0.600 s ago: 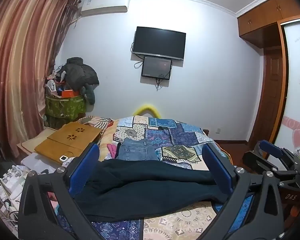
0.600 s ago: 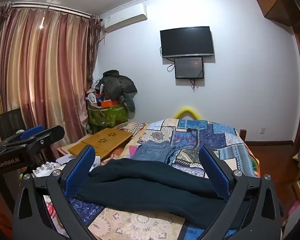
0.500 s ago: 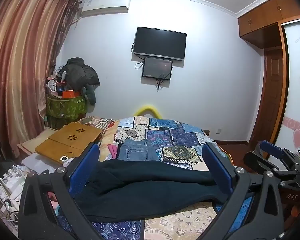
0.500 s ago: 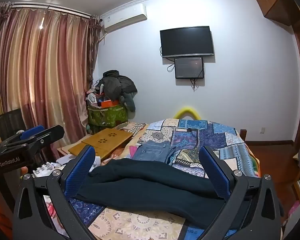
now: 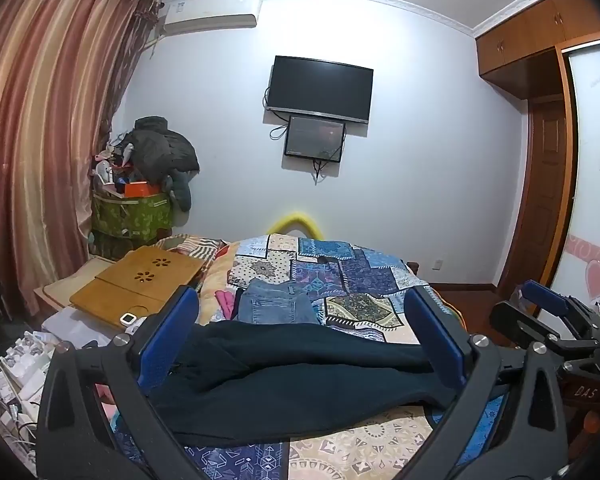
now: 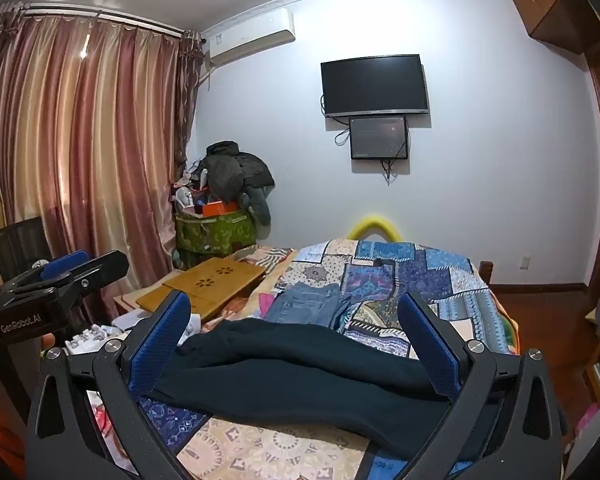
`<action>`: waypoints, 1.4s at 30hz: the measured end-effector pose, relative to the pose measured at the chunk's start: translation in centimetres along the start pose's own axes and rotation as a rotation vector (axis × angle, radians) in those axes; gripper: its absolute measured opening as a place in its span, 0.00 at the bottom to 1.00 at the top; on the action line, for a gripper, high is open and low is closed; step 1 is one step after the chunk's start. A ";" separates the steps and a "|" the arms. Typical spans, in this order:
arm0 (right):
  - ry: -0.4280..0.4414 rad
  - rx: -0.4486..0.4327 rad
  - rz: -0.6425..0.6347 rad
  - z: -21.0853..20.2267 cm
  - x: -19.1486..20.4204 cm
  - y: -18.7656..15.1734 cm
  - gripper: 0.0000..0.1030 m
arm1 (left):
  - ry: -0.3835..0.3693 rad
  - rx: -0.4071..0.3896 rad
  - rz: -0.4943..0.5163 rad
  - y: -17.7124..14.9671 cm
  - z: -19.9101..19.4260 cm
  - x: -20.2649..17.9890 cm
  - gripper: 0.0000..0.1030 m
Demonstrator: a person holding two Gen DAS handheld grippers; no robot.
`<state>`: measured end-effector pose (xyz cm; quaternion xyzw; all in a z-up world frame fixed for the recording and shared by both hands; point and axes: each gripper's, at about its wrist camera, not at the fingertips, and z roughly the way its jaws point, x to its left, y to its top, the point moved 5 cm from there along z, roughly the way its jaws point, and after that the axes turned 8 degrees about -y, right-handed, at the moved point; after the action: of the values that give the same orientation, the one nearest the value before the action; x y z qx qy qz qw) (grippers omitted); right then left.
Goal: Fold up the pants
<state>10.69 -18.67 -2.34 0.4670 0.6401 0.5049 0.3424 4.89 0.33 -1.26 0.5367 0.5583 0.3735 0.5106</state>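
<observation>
Clearly nothing is folded yet: the dark pants point(image 5: 300, 376) lie spread crosswise on the bed point(image 5: 364, 444), near its foot, their 2 legs side by side and running from one side to the other, the fabric slightly rumpled. Just behind them sits a folded pair of jeans point(image 5: 274, 306) on the patchwork quilt point(image 5: 340, 272). The step in hand looks like the approach before the first grasp. Next, I judge, each claw must drop to the cloth and pinch an end or edge so one half can be carried over the other. The left claw point(image 5: 302, 336) hovers above the pants, level and pointing toward the far wall, spread wide with nothing in it. The right claw point(image 6: 294, 338) hangs likewise beside it, equally wide and holding nothing.
</observation>
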 end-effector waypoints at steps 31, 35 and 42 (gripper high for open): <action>-0.003 -0.004 -0.002 -0.4 -0.2 0.1 1.00 | 0.007 0.010 -0.013 -0.1 0.3 0.0 1.00; -0.004 -0.001 0.001 -0.3 -0.3 0.0 1.00 | 0.009 0.009 -0.012 -0.2 0.2 0.1 1.00; -0.005 0.000 0.002 -0.4 -0.4 0.1 1.00 | 0.006 0.010 -0.013 -0.4 0.1 0.1 1.00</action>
<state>10.50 -19.14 -2.20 0.4691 0.6387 0.5040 0.3434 4.93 0.34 -1.67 0.5344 0.5655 0.3689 0.5085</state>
